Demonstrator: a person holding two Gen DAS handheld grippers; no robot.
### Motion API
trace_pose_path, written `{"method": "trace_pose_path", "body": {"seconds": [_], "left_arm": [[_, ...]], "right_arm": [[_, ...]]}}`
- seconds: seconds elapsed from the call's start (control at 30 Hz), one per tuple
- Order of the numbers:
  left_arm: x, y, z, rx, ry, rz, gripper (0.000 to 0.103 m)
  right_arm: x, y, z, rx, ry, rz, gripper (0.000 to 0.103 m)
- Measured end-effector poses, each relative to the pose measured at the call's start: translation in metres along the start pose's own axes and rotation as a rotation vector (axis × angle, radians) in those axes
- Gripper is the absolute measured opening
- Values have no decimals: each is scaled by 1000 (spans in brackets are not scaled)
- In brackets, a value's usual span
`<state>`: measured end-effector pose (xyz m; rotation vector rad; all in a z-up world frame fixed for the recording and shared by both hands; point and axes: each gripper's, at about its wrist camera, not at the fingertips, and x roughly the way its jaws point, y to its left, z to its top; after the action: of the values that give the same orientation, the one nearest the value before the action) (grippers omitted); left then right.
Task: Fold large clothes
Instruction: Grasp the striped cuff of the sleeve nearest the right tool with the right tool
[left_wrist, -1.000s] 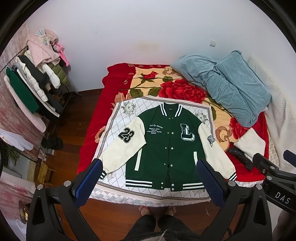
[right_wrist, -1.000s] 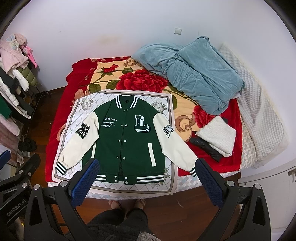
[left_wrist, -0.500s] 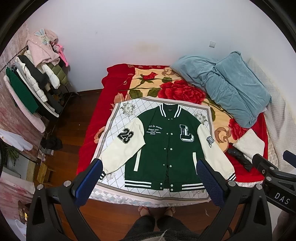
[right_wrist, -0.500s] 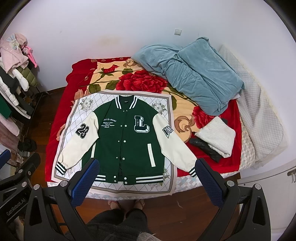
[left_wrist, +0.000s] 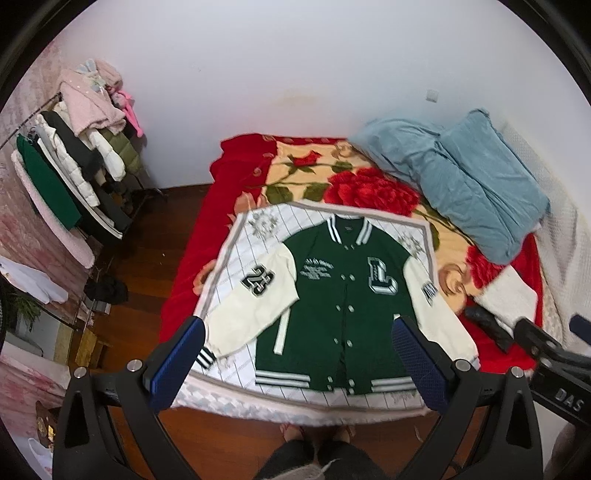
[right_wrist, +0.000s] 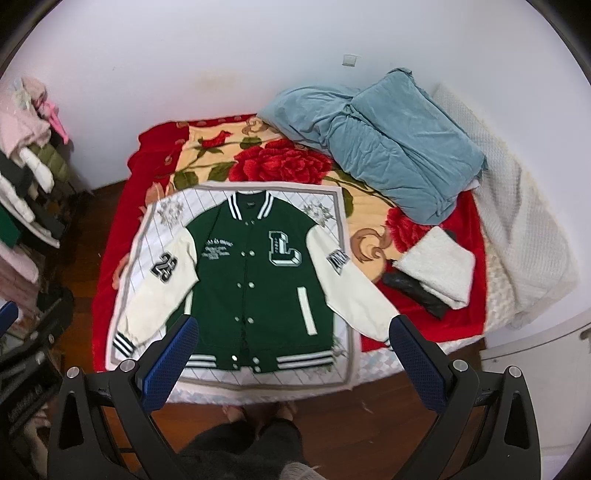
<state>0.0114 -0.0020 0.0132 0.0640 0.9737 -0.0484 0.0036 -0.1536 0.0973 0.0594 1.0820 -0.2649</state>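
Both views are sliding slightly nearer the bed (left_wrist: 192, 258). Green varsity jacket (left_wrist: 343, 306) is lying flat, buttoned, on a white patterned cloth (left_wrist: 236, 266). Left tongs (left_wrist: 295, 363) and right tongs (right_wrist: 291, 360) are hovering apart, holding nothing.

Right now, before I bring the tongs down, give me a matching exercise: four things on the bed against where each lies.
Things:
1. varsity jacket
2. blue blanket
3. white towel
4. black item

Places:
A. heaped at the bed's far right corner
B. spread flat on the white quilted cloth
C. partly under the white towel
D. right of the jacket's sleeve

Pairs: 1-B, 2-A, 3-D, 4-C
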Motion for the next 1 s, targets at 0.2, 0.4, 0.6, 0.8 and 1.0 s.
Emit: {"method": "trace_pose_path", "body": {"seconds": [0.2,0.4,0.6,0.8,1.0], "left_arm": [[60,9,7,8,-53,73,103],[139,-6,-11,66,2,89,103],[226,-45,-28,101,89,139,103],[322,-86,-45,95,192,221,103],[415,-128,-71,108,313,260,103]], "right_arm": [[74,-29,-11,166,61,47,103],[185,-103,-51,425,117,-9,49],[295,-179,-96,611,179,-1,49],[434,-265,-163,863,310,62,52],[536,-328,-229,1088,344,88,57]]}}
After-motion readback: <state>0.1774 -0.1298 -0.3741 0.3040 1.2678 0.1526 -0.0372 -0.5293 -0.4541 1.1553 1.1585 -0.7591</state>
